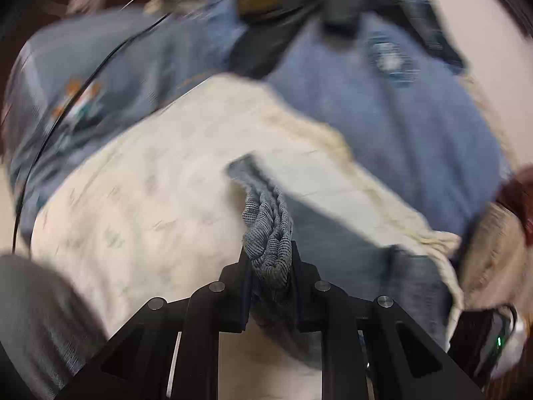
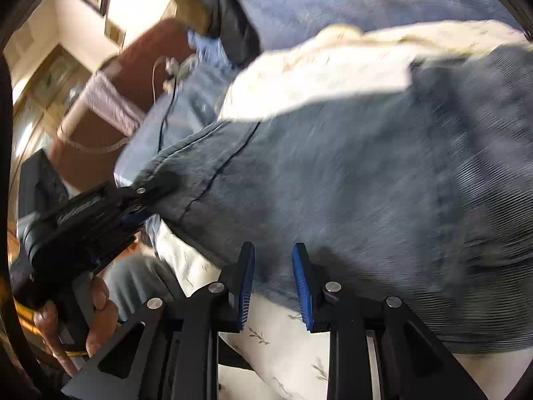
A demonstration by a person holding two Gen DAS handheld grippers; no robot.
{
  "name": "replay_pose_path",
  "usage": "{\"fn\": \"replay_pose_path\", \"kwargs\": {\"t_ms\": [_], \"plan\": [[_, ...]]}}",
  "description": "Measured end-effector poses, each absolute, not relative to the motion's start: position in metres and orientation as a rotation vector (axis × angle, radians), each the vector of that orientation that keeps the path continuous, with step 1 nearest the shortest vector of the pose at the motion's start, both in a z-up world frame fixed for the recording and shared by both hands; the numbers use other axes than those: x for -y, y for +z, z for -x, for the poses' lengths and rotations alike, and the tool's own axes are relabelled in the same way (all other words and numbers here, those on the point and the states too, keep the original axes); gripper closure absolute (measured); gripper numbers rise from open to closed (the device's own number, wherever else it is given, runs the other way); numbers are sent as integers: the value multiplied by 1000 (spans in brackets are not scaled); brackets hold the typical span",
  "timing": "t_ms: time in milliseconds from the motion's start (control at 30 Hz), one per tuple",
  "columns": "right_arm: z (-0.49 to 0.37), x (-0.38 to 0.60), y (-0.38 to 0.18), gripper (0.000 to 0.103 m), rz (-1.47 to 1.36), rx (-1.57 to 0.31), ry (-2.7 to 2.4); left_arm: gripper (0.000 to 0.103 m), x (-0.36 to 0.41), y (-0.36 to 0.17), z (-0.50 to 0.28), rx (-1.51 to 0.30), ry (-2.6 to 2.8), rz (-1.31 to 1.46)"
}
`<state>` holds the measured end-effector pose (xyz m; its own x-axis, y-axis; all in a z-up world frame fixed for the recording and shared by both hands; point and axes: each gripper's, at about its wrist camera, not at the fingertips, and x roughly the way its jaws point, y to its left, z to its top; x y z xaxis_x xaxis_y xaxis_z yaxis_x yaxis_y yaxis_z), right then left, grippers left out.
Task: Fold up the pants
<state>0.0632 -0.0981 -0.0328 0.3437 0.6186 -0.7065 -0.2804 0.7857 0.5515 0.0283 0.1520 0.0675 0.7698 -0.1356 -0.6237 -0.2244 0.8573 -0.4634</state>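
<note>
a cream sheet with a faint leaf print covered the work surface, and a blue cloth lay beyond it, with a dark bag or strap on top of that. the grey-blue pants lay spread over the sheet, filling most of the right wrist view, a seam line running across them.

the fold looked barely begun. the pants were mostly flat and open, with one corner lifted; no finished crease showed, so nearly all the folding seemed left to do.

the left claw was closed tight on a bunched edge of the pants, the fabric gathered into a thick ribbed wad between its fingers. seen from the right wrist camera, it gripped the corner at the pants' left end, the person's hand wrapped round its handle.

the right claw was parted a little, its blue pads bare and holding nothing. the near edge of the pants lay just ahead of its tips; whether they touched could not be told.

both views were smeared by motion blur. which part of the pants was gripped, waistband or cuff, was hard to make out, and the far end of the pants ran out of frame. the room behind, brown furniture and framed pictures, was only vaguely readable.
</note>
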Motion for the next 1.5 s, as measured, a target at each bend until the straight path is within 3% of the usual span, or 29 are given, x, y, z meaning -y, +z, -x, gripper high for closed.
{"fn": "replay_pose_path", "kwargs": {"t_ms": [100,167,200,367,567,733,900,933,1000,1033,1067,1200,1267,1300,1400,1500], "plan": [[-58,140,6,73,-395,-993,536,87,-117,98,-25,-626,-65,472],[-50,171,29,54,-408,-923,489,87,-87,117,-24,-587,-153,399],[-47,190,41,52,-414,-884,452,87,-67,125,-26,-576,-215,376],[-41,276,64,52,-531,-759,331,87,15,131,-41,-593,-418,276],[-47,346,44,52,-745,-718,293,87,99,94,-67,-724,-567,154],[-75,361,14,51,-847,-834,341,87,130,45,-90,-837,-597,132],[-98,324,4,52,-755,-975,417,86,144,46,-90,-807,-583,55],[-102,317,4,52,-698,-1007,395,86,145,47,-87,-798,-584,43],[-104,310,-5,62,-618,-1070,333,86,148,51,-78,-808,-600,29],[-102,312,-7,82,-633,-1071,333,86,153,48,-79,-837,-612,20],[-99,313,-6,85,-639,-1070,342,86,144,51,-72,-827,-614,20],[-76,322,24,86,-598,-957,321,83,155,68,-61,-751,-664,-3],[-76,332,20,86,-626,-952,309,68,158,64,-60,-787,-695,-12],[-79,338,10,86,-621,-985,252,66,162,56,-63,-848,-725,-15],[-91,345,-29,86,-663,-1116,199,65,149,44,-63,-934,-765,29],[-88,352,-24,81,-699,-1083,201,64,116,40,-59,-984,-783,139]]}}
